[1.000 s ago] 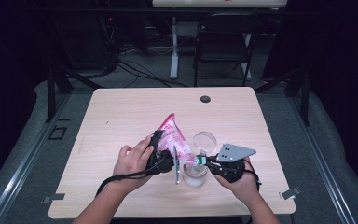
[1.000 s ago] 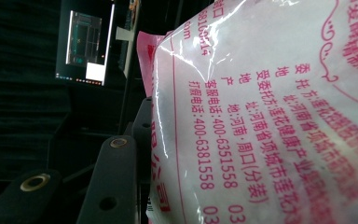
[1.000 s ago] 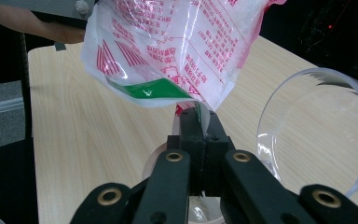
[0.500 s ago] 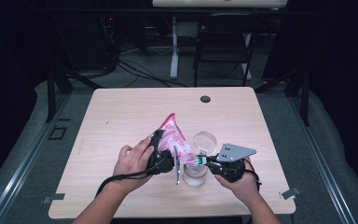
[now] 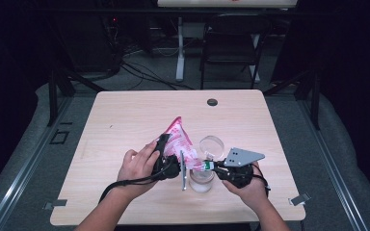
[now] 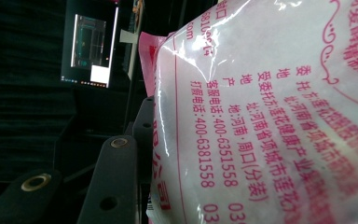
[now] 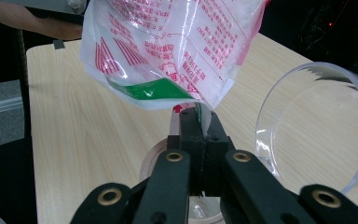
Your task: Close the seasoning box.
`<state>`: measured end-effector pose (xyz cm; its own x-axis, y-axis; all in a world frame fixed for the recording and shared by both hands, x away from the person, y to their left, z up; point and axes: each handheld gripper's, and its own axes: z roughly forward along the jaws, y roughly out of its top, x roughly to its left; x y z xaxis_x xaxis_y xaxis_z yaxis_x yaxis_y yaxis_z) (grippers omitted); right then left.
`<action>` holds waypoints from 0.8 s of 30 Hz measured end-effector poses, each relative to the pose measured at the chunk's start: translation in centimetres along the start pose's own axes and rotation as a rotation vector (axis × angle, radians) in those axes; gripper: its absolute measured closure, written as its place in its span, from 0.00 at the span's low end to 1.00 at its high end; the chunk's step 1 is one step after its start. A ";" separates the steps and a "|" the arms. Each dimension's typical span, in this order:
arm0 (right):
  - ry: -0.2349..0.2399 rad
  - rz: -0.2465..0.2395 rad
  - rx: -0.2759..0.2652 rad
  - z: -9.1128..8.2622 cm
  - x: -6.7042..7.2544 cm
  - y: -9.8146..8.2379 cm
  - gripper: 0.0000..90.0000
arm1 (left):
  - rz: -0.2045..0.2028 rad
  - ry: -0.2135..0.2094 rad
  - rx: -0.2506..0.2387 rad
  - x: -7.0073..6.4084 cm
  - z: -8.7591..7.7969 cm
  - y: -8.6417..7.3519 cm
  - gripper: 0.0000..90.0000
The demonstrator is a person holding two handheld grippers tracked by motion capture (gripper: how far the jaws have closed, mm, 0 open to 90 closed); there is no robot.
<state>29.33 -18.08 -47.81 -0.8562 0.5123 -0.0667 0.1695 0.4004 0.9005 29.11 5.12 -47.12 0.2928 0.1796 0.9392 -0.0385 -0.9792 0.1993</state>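
Observation:
A pink-and-white printed plastic bag (image 5: 179, 140) of white powder is held tilted above the wooden table (image 5: 125, 120). My left gripper (image 5: 167, 162) is shut on the bag's body; in the left gripper view the bag (image 6: 270, 116) presses against the black finger (image 6: 116, 182). My right gripper (image 5: 211, 165) is shut on the bag's lower corner, where its jaws (image 7: 193, 119) pinch the edge below the green stripe of the bag (image 7: 177, 42). A clear round jar (image 5: 201, 181) stands under that corner. A second clear cup (image 5: 212, 144) lies tipped just behind it.
A slim grey utensil (image 5: 184, 171) stands beside the jar. A black round grommet (image 5: 212, 102) sits near the table's far edge. A dark chair (image 5: 231, 43) and cables are behind the table. The clear cup (image 7: 317, 126) is close to my right gripper's right side.

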 end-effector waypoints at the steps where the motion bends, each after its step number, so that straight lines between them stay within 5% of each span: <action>1: 0.000 -0.001 0.003 0.0 0.0 0.0 1.00 | 0.001 0.001 0.002 0.0 0.0 0.0 0.67; 24: -0.013 0.002 0.014 0.1 -0.2 -0.2 1.00 | 0.007 0.006 0.000 -0.1 -0.1 0.2 0.68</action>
<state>29.46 -18.20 -48.02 -0.8494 0.5230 -0.0704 0.1783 0.4100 0.8945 28.93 4.90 -47.16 0.2871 0.1729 0.9421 -0.0407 -0.9805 0.1924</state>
